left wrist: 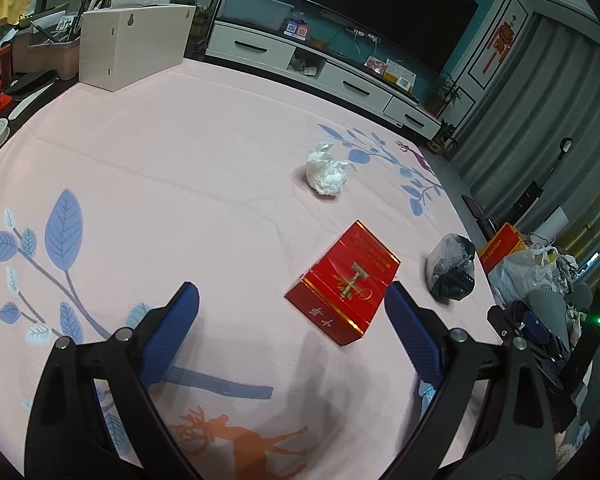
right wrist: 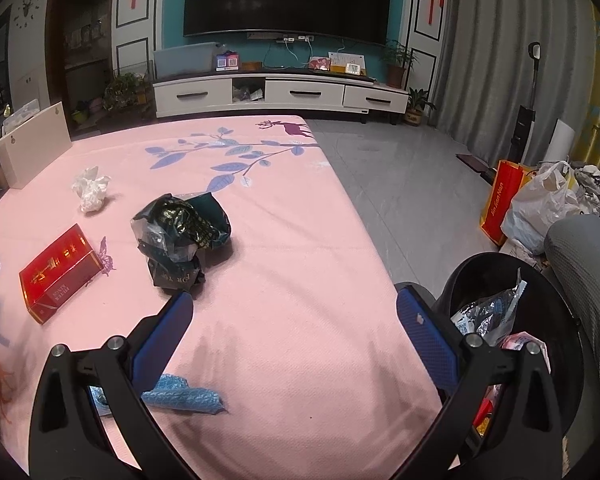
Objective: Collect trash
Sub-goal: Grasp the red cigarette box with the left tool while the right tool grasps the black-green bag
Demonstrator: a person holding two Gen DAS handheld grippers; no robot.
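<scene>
Left wrist: gaping left tongs near red carton.

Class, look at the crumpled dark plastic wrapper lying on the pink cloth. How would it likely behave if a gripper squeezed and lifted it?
The dark plastic wrapper is creased and bunched, so it would probably crush under the fingers. It looks thin and mostly hollow, hence likely light. Its glossy film may slip, though the folds offer some purchase.

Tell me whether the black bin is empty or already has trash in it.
Not empty: the bin holds a crumpled foil wrapper and red packaging.
</scene>
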